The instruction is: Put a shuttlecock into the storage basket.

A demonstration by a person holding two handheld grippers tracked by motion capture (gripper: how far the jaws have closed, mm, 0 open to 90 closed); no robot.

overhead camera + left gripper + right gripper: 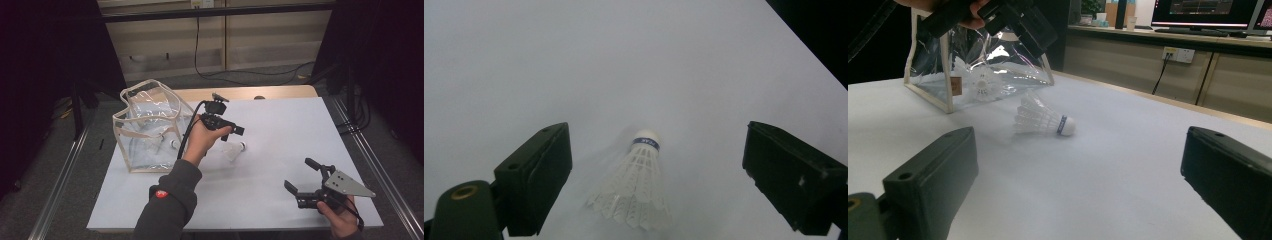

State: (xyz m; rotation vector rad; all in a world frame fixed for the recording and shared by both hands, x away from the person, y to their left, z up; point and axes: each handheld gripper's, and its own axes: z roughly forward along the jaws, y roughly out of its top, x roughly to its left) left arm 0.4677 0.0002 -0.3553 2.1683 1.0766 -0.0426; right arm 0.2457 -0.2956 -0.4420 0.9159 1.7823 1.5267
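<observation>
We note white rectangular tabletop (pixel 280 150), light wooden strip (pixel 250 92) along far edge. Grey carpeted floor (pixel 65 165) around it. Beige panelled wall (pixel 270 40) behind, black cable (pixel 197 45) hanging down from white socket (pixel 1179 53). Dark curtains (pixel 45 60) both sides. Dark monitor screens (pixel 1208 12) on long wooden counter (pixel 1148 37).

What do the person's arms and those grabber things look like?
Each hand-held gripper is black with two blocky jaws. The left hand-held gripper trails a black cable; the right hand-held gripper carries a grey three-cornered plate. The left sleeve is dark grey with a red round badge.
</observation>
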